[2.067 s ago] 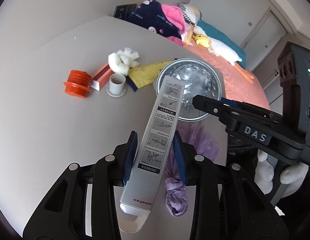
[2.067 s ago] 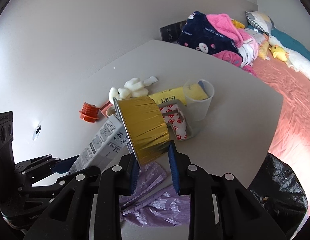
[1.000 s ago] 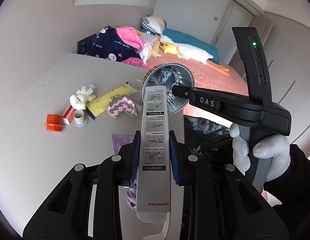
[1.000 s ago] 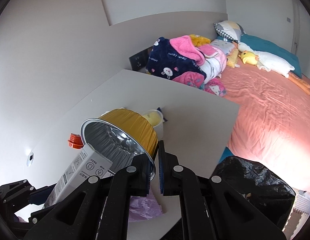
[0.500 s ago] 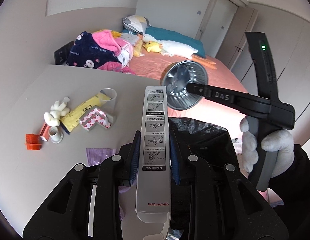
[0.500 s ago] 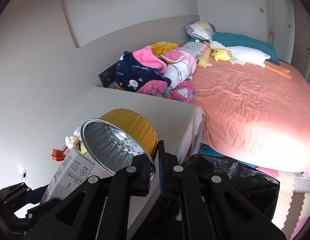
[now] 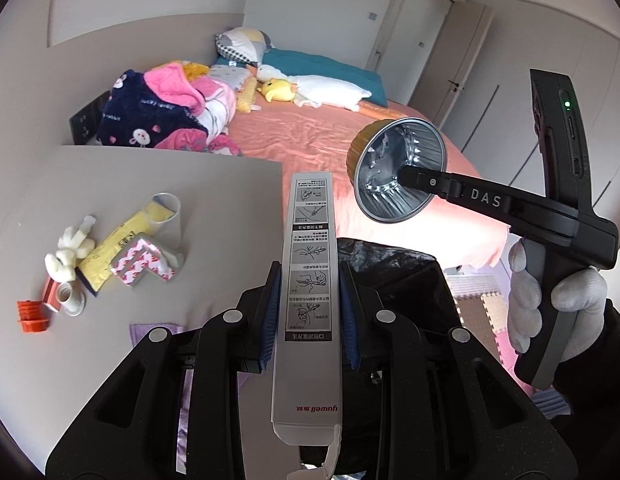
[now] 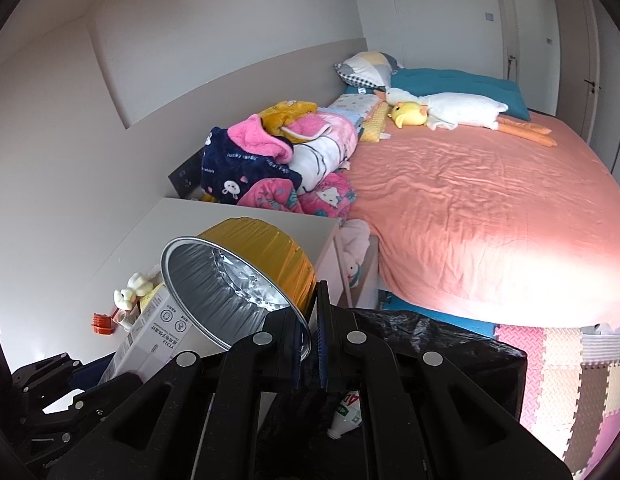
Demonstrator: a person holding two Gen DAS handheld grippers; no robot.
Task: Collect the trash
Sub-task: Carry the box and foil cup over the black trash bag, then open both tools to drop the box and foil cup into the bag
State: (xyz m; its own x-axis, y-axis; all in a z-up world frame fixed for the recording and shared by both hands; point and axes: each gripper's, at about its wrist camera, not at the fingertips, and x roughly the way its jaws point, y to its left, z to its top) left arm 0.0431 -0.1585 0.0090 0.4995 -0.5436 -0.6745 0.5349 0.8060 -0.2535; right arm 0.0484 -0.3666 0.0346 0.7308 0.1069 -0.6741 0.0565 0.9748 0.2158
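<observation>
Your left gripper [image 7: 310,312] is pinched on the grey box [image 7: 310,280], its blue pads pressed against the two long sides near the middle of its length. The box runs up the centre of the left wrist frame, its far end pointing toward the bed [image 7: 310,140] and its near flap hanging open at the bottom edge. It looks like light, hollow card: stiff along its length, but the walls will likely cave if you squeeze harder. The mid-length hold seems balanced, so keep it.

Your right gripper [image 8: 310,344] is pressed nearly together on the wall of the foil cup [image 8: 238,280], one pad inside the rim and one on the gold outside. In the right wrist frame the cup sits left of centre, tilted with its mouth toward the lower left. Thin foil is very light and dents easily, and the rolled rim is its stiffest part, so the rim pinch is probably the best hold; expect the cup to swing if you turn fast.

The black bag [image 8: 450,344] gapes just beyond both grippers, at lower centre and right, with a small bottle [image 8: 346,412] already inside. More litter lies on the table [image 7: 110,360] at the left: a clear cup [image 7: 166,216], a yellow packet [image 7: 114,248] and an orange cap [image 7: 32,314].
</observation>
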